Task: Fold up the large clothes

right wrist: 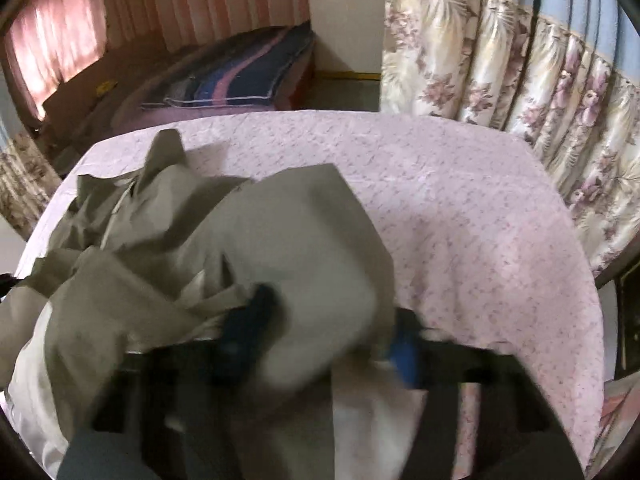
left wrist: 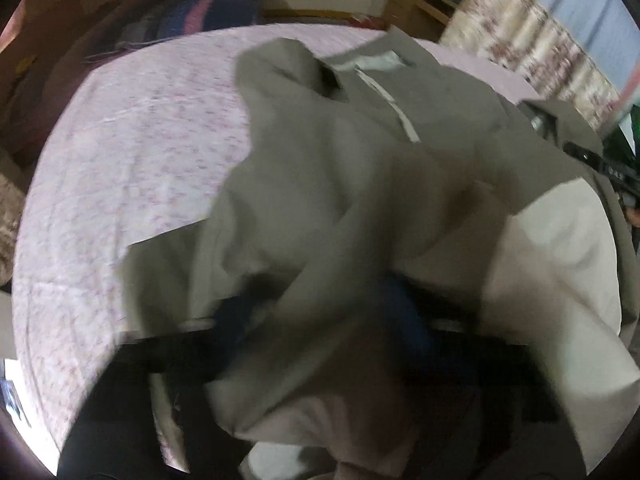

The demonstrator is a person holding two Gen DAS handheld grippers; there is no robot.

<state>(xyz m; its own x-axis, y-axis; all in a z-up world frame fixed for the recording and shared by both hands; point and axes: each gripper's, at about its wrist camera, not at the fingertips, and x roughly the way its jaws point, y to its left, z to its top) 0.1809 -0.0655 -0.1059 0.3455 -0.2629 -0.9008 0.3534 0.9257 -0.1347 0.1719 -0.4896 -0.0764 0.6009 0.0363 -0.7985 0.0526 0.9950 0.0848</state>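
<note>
On the bed (right wrist: 460, 208), covered by a pale pink flowered sheet, lies the crumpled olive-grey garment (right wrist: 288, 240), heaped toward the near edge with a cream-coloured lining turned outward in places.

Left wrist view: the garment (left wrist: 360, 168) fills the centre and right of the picture; a pale strip and a dark slit show near its far end. The left gripper (left wrist: 316, 320) sits at the bottom, largely buried under a fold of the cloth. Only parts of its dark blue fingers (left wrist: 236, 320) emerge, with cloth bunched between them; the picture is blurred, so whether they press the cloth cannot be told. At the right edge, part of the other black tool (left wrist: 612, 172) appears beyond the garment. A wooden cabinet (left wrist: 420, 4) stands in the background.

Right wrist view: the right gripper (right wrist: 324, 332) is seen more plainly. Its two blue fingers (right wrist: 404, 356) stand apart on either side of a rounded bulge of the garment's cream lining, which fills the gap between them and touches both; the fingers pinch this fold. This view alone shows the floral curtain (right wrist: 520, 80) in full beside the bed, a striped mattress (right wrist: 240, 80) on the floor beyond, and a pink curtain (right wrist: 60, 48) at far left. More bare sheet lies to the right of the garment.
</note>
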